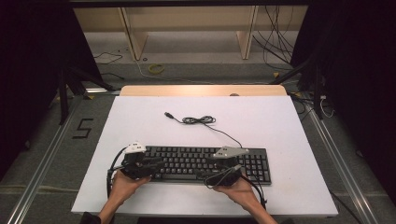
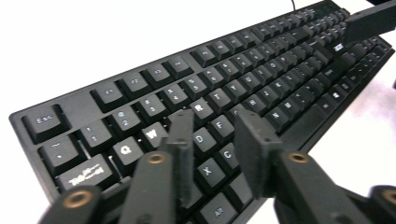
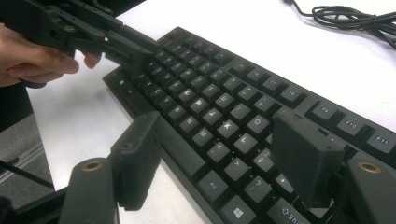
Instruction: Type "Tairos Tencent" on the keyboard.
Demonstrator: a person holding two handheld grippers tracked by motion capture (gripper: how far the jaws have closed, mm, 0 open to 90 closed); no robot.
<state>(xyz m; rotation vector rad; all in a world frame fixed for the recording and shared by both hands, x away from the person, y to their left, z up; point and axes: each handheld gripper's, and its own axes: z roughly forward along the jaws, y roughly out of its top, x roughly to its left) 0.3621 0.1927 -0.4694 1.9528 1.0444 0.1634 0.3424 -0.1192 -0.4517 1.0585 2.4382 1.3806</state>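
A black keyboard [image 1: 205, 163] lies flat on the white table [image 1: 280, 130], near the person's edge and a little right of the middle. Its cable [image 1: 201, 120] runs from the back edge toward the far side of the table, makes a small bundle of loops there, and ends in a plug that lies free on the white surface.

The left hand-held gripper [image 1: 156, 163] is over the left end of the keyboard. In the left gripper view, the left hand-held gripper [image 2: 215, 128] has its two jaws a modest distance apart, above the letter keys around D, F and C. Nothing is between the jaws, and the pads press on no key as far as I can tell. The left hand [image 1: 122, 183] holds this tool from the near side.

The right hand-held gripper [image 1: 219, 171] is at the right part of the keyboard, over the front rows. In the right gripper view, the right hand-held gripper [image 3: 224, 140] has its jaws wide apart; one jaw stands beyond the front edge of the keyboard, over the table, and the other stands above the keys near the right side. Between them are the space bar and the lower key rows, but the jaws grip nothing. The right hand [image 1: 240, 187] holds it from the near side.

In the right gripper view, the left hand-held gripper and the fingers [image 3: 37, 60] that hold it show at the far end of the keyboard.
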